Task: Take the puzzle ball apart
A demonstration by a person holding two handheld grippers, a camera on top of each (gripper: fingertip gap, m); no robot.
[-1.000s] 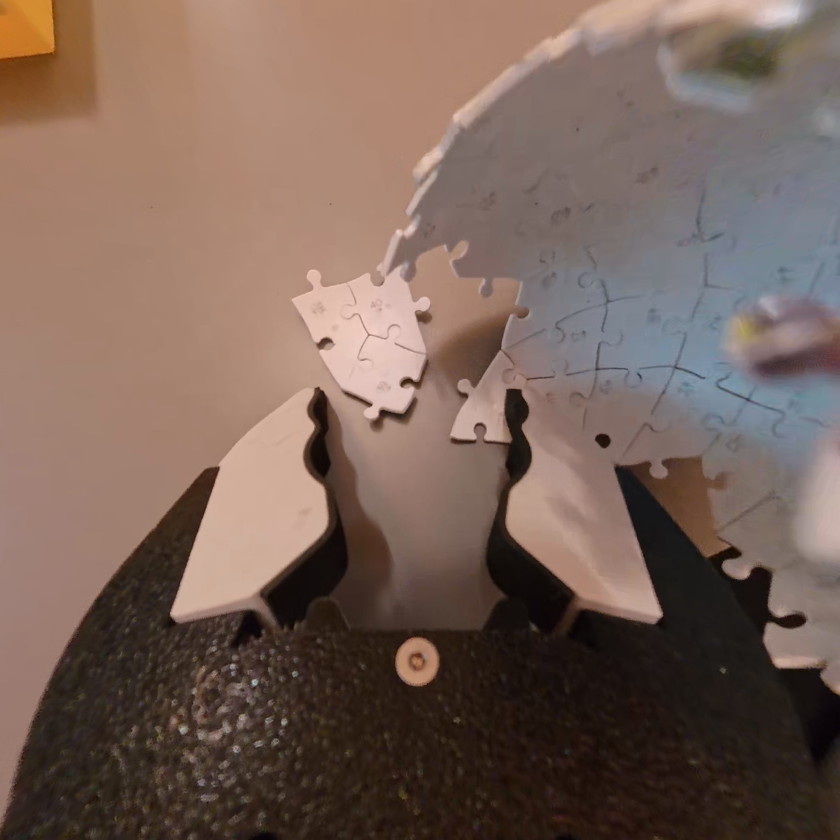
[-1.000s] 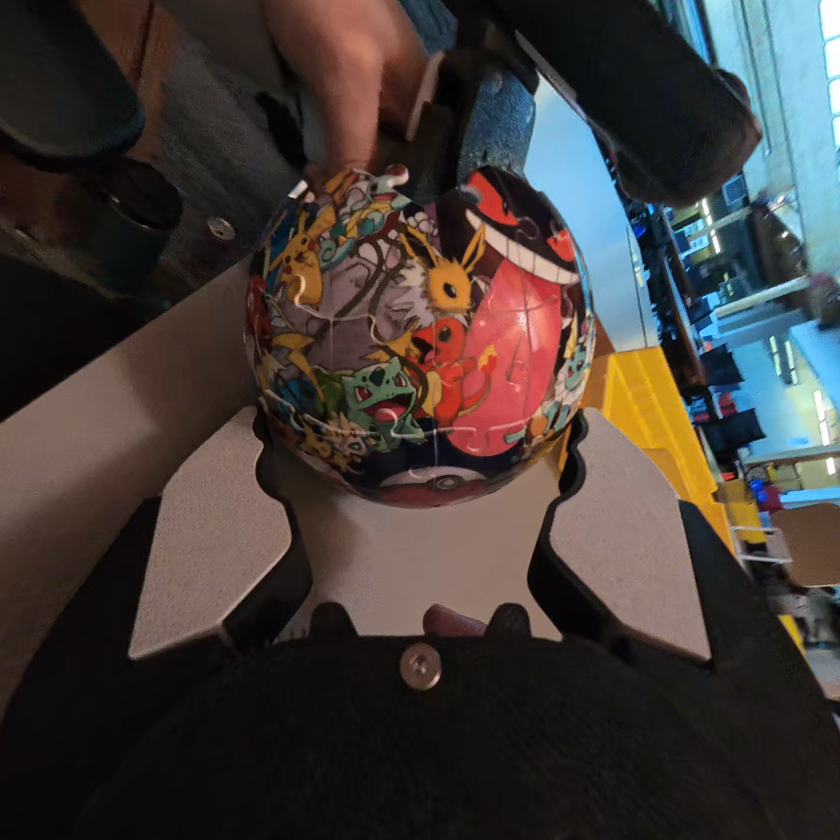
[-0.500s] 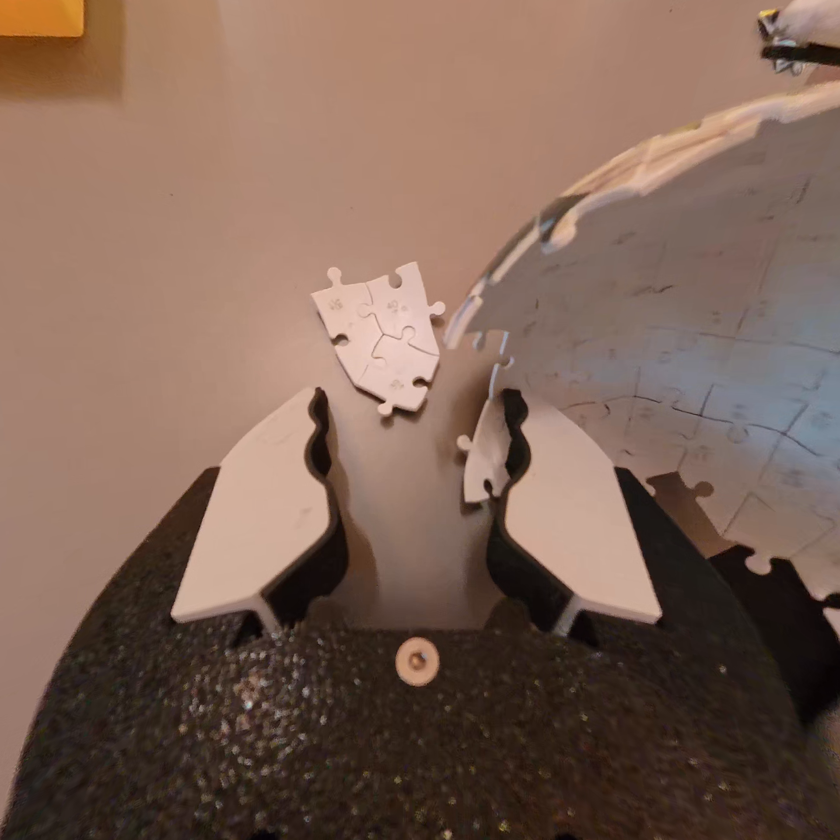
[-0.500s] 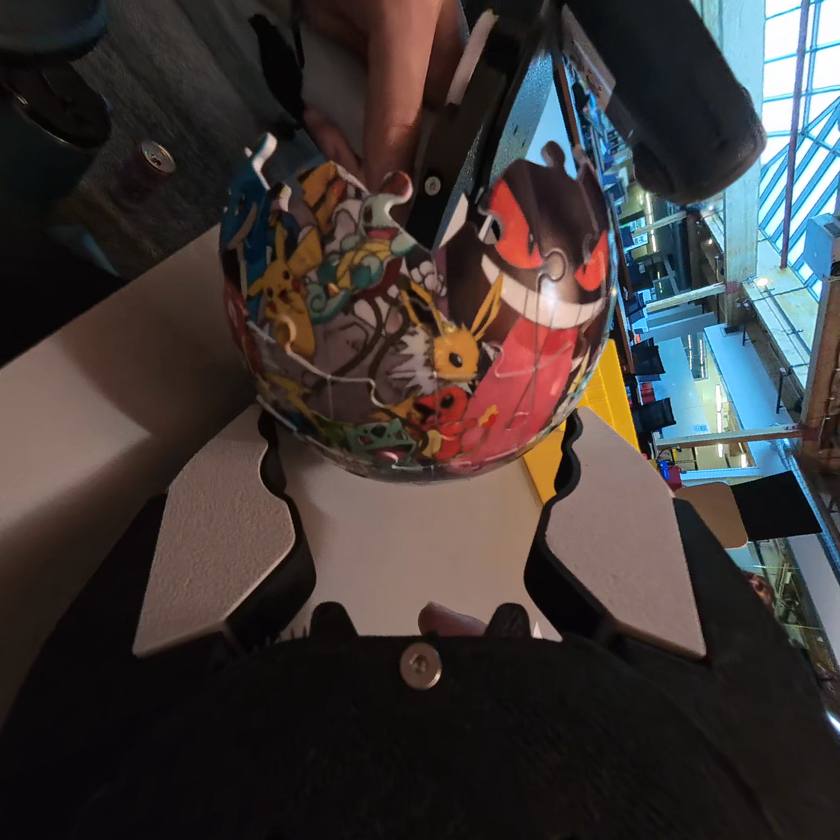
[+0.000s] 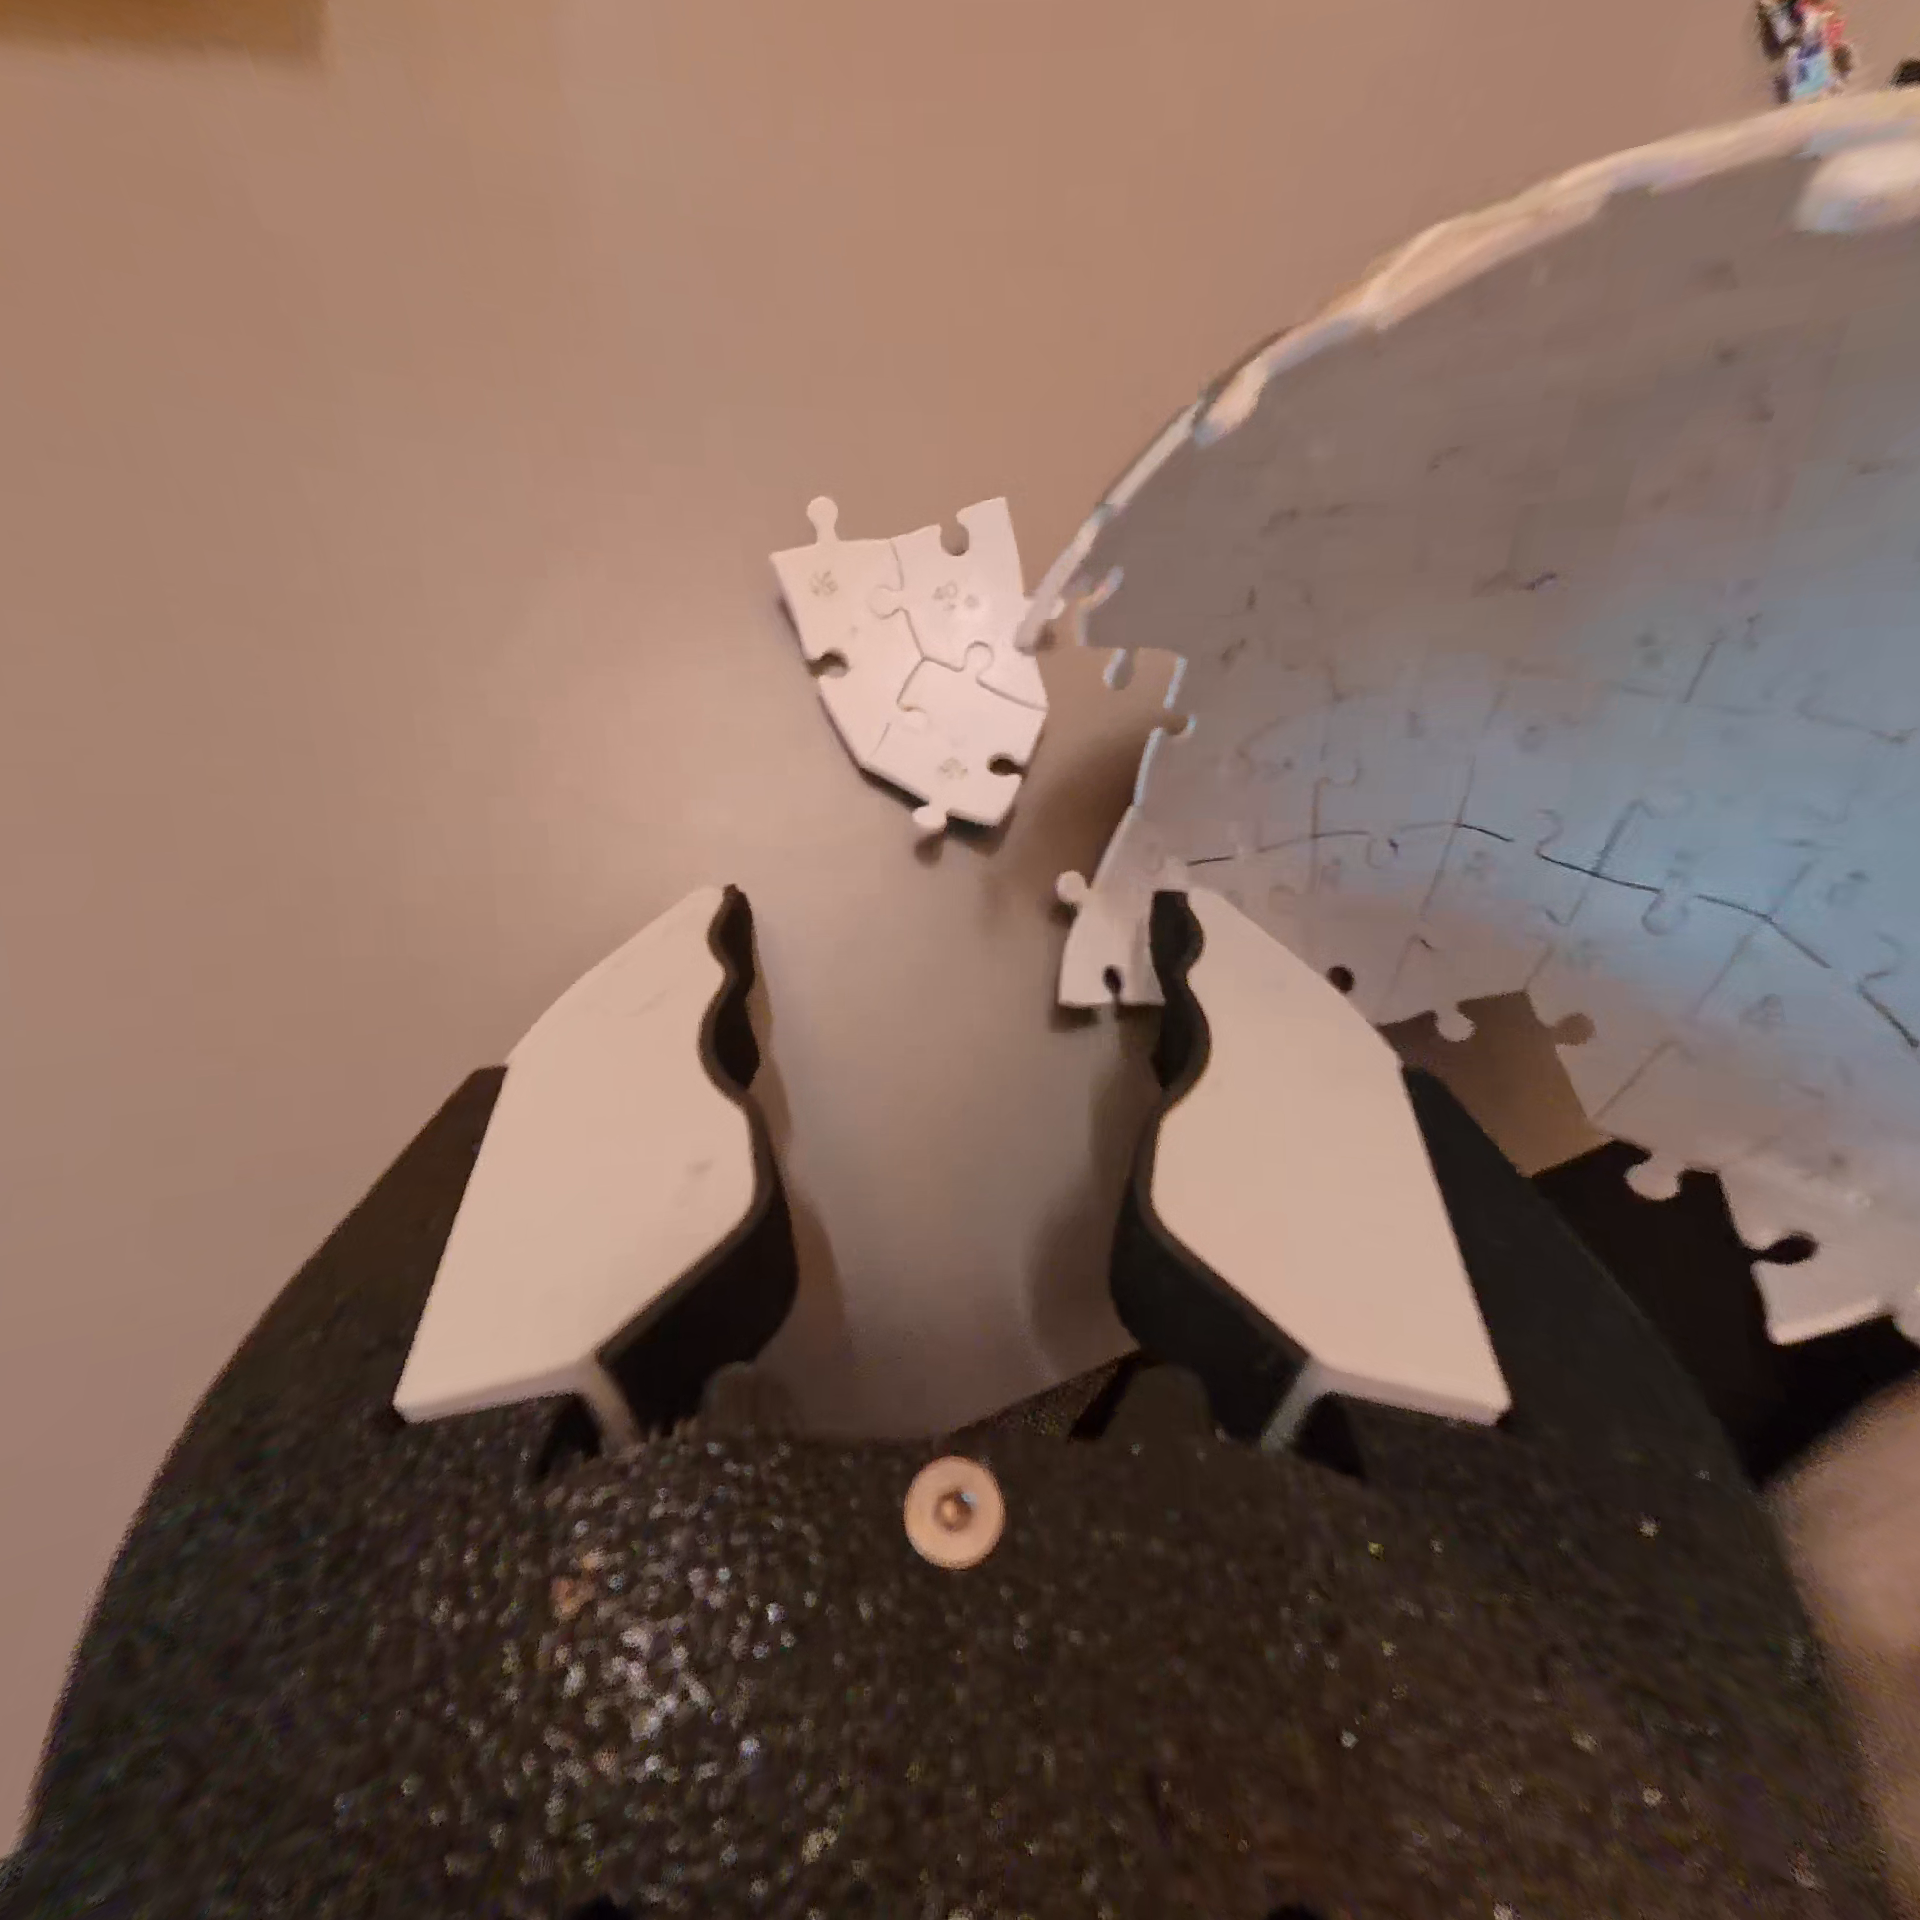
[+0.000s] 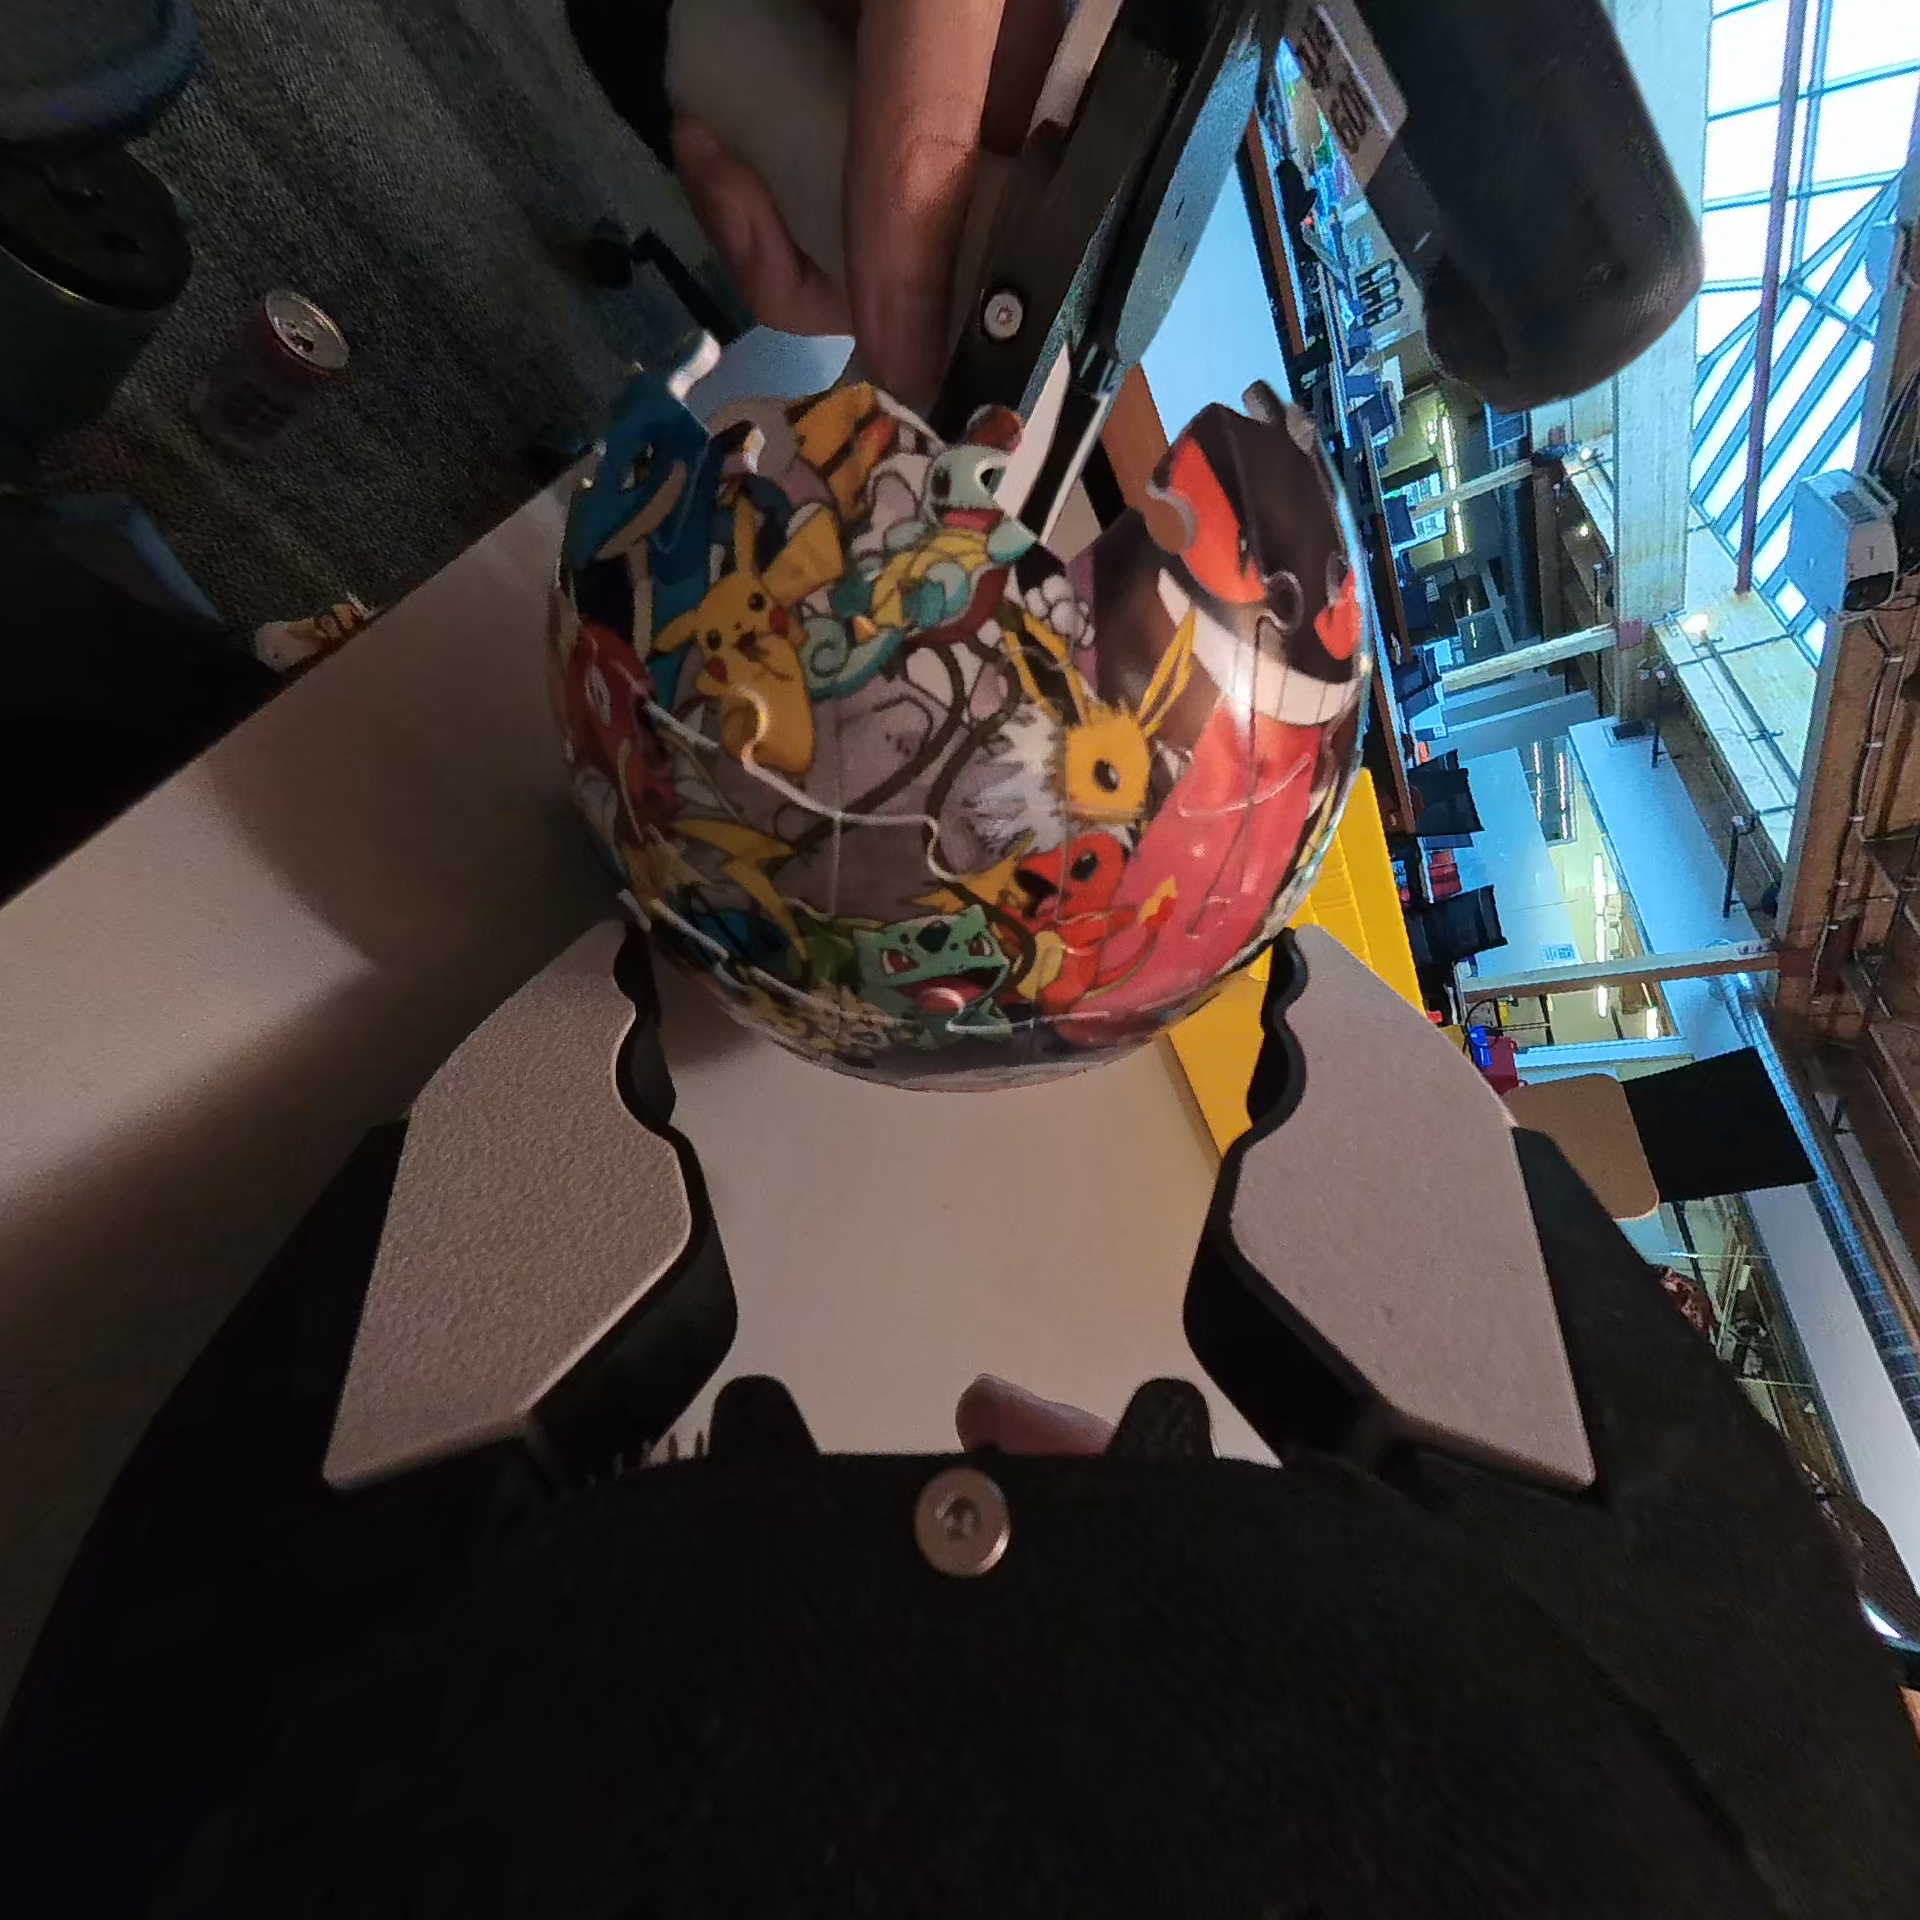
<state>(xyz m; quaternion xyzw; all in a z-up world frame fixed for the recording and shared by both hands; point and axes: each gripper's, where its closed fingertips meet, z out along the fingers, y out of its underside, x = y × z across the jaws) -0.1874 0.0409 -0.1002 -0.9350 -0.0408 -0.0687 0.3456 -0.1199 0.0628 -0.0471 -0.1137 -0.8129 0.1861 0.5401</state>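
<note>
In the left wrist view, your left gripper [image 5: 951, 925] has its fingers spread moderately apart with bare table [image 5: 416, 520] between them. The right finger [image 5: 1288, 1122] has its tip touching, and partly covering, the jagged lower edge of the ball [image 5: 1558, 779], whose grey inner side faces the camera as an open shell at the right. Whether that finger presses the edge or only overlaps it cannot be told; nothing is clamped between the two fingers. A loose cluster [image 5: 920, 665] of joined pieces lies grey side up on the table just beyond the fingertips, its right edge overlapped by the shell's rim. In the right wrist view, your right gripper [image 6: 956, 951] is spread wide, and the ball [image 6: 956, 727], printed side out, sits between the fingertips with both pads against its lower flanks, held above the table [image 6: 208, 935]. The left gripper [image 6: 1049, 447] reaches in from the far side, one finger inside the opening at the ball's top. A hand [image 6: 883, 187] shows behind it. A yellow bin [image 6: 1340, 862] stands beyond the ball to the right.
</note>
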